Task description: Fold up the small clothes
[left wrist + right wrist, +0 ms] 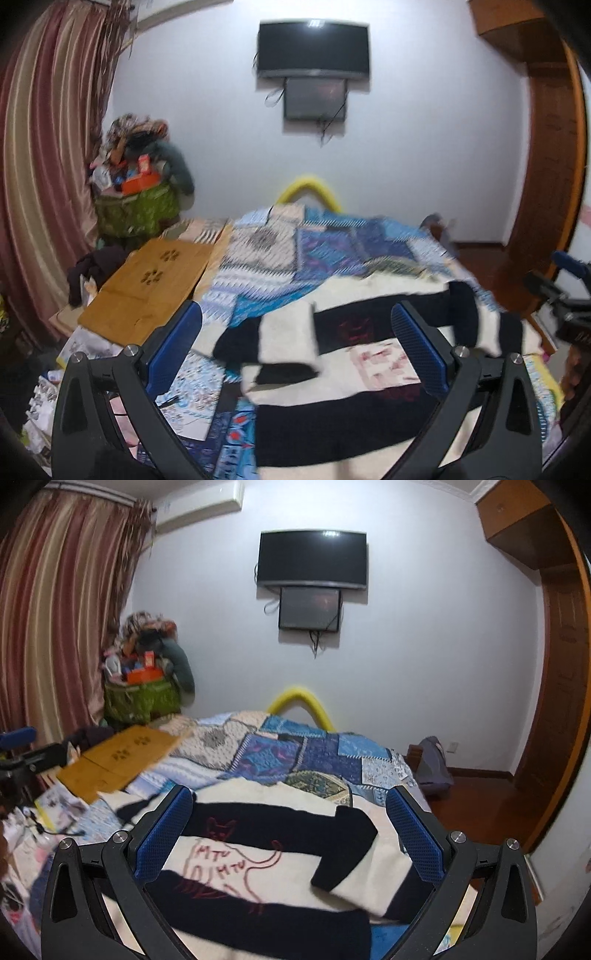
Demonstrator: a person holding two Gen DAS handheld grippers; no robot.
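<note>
A small striped sweater (280,853), cream and black with a red cat outline stitched on its chest, lies spread on the patchwork quilt (306,757) of the bed, both sleeves already laid inward across the body. The left gripper (303,347) hangs above the sweater's left side with its jaws wide apart and nothing between them; the right gripper (291,834) hangs above the chest in the same way, jaws apart and empty. The step in hand looks like the body fold, hem toward collar or the reverse. To do it well, each gripper should come down on a matching corner of the same edge, pinching both knit layers together with the folded sleeve so that nothing slips loose. The two should then lift only a little and carry the edge across at the same pace, keeping it taut between them, so the stripes line up and the sleeves stay tucked. A cardboard sheet (147,280) lies well apart on the left and should not interfere.
</note>
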